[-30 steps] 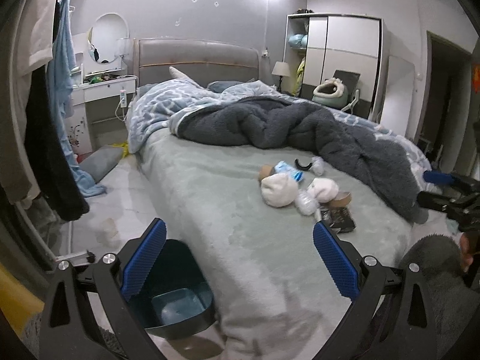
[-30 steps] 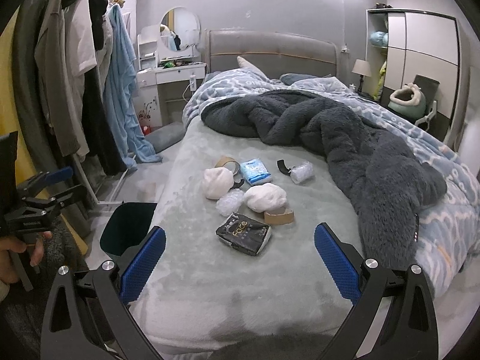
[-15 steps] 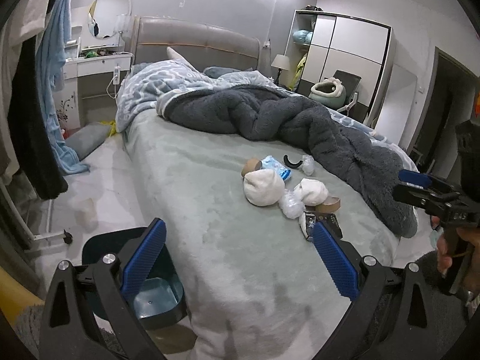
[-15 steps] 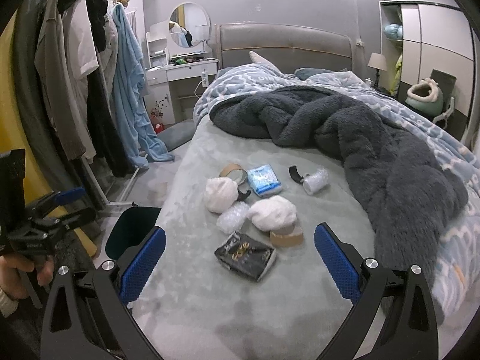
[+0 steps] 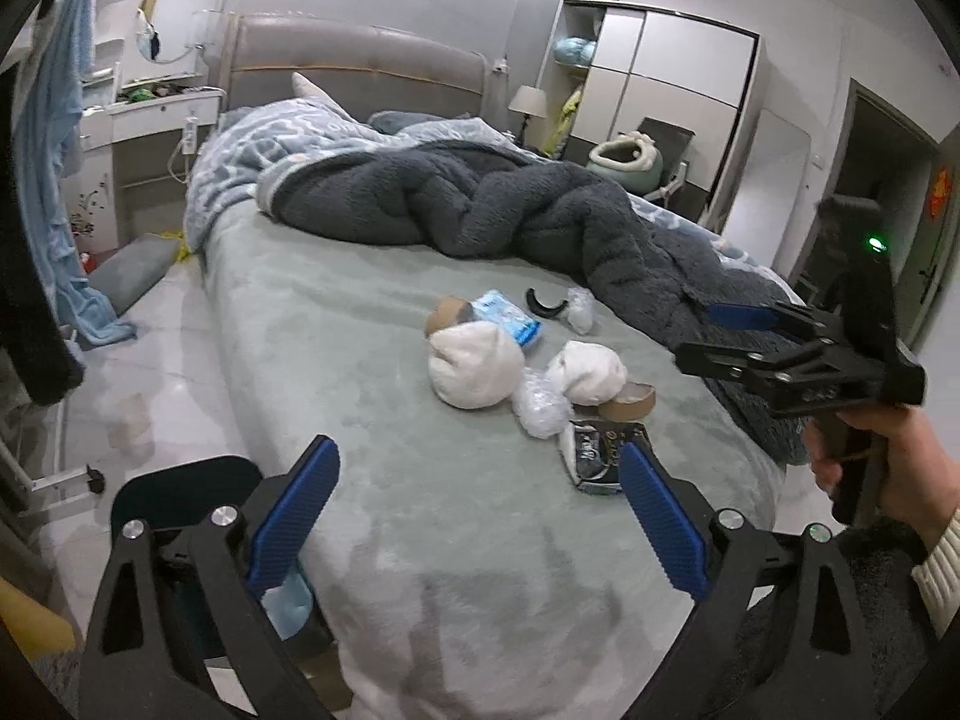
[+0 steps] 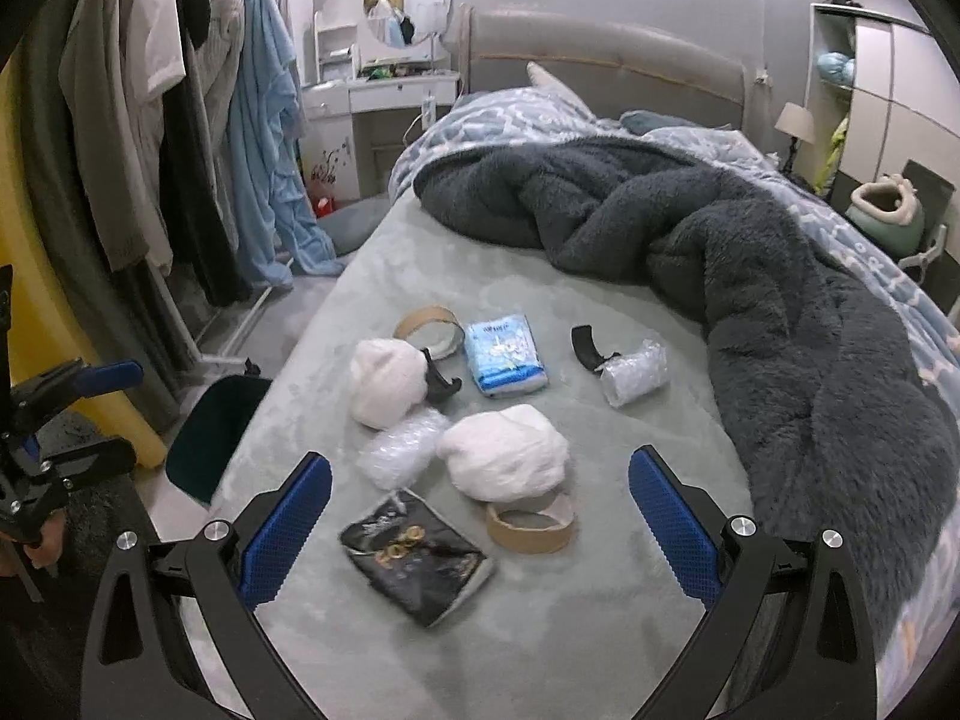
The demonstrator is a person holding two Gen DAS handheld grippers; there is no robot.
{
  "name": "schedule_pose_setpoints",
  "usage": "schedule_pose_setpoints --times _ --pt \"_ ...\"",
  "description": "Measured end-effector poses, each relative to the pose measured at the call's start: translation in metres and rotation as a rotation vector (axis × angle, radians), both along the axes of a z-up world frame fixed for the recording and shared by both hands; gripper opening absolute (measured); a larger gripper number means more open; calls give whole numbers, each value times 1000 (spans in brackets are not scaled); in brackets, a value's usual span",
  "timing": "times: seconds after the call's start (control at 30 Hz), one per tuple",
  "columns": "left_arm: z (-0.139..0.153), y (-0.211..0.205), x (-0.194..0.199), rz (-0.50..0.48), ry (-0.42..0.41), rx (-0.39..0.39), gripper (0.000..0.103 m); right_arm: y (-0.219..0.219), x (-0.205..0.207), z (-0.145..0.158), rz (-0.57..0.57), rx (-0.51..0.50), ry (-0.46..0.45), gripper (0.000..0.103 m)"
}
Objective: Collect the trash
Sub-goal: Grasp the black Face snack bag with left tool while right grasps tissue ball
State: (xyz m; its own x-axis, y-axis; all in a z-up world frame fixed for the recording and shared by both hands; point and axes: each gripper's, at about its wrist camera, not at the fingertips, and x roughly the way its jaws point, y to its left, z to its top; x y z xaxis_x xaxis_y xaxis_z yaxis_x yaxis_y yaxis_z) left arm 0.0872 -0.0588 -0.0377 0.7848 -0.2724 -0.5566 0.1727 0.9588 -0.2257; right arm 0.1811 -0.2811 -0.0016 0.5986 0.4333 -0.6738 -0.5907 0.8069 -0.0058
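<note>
the trash lies in one loose group on the bed (image 6: 336,648), near its foot end and in front of the grey blanket (image 6: 780,312): a black packet (image 6: 417,552) closest to the foot, a tape ring (image 6: 528,528) just beside it and touching a white wad (image 6: 504,453), a bubble wrap piece (image 6: 399,450), a second white wad (image 6: 384,381), a blue tissue pack (image 6: 504,354), another ring (image 6: 429,324) and a small wrapped roll (image 6: 636,369) nearer the blanket. the bin (image 6: 210,438) stands on the floor just beside the bed's left edge, probably so that things can be dropped straight down from the bed. the right gripper (image 6: 480,528) hangs above the packet with the jaws wide apart and nothing between them, so i think the packet is the first to take. the left gripper (image 5: 474,516) is also spread wide and empty, over the bed's foot corner near the bin.
</note>
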Motion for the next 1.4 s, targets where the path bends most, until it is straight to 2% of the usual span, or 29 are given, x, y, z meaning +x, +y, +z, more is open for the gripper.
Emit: schedule_pose_setpoints --times 0.4,0.57,0.77,0.87,0.97,1.17,1.27,1.37,1.4 --pt "-22 -45 30 -112 84 -78 88 11 49 -26 133 -34 123 100" --pt "-37 -69 42 -164 119 -73 86 15 64 -35 159 -30 150 100" --pt "-57 -87 60 -176 177 -50 86 18 74 -52 187 -38 196 99" --pt "-66 -94 67 -177 203 -46 86 17 80 -56 186 -36 214 95" --pt "-71 -100 70 -187 214 -47 87 16 84 -57 184 -22 228 93" --pt "-77 -114 74 -201 210 16 90 10 91 -63 178 -2 266 93" --pt "-80 -116 77 -206 214 12 91 9 93 -67 187 9 287 92" --pt "-81 -117 78 -207 214 1 91 13 92 -70 198 -5 294 84" --pt "-81 -117 78 -209 213 -5 90 14 93 -71 202 -6 301 78"
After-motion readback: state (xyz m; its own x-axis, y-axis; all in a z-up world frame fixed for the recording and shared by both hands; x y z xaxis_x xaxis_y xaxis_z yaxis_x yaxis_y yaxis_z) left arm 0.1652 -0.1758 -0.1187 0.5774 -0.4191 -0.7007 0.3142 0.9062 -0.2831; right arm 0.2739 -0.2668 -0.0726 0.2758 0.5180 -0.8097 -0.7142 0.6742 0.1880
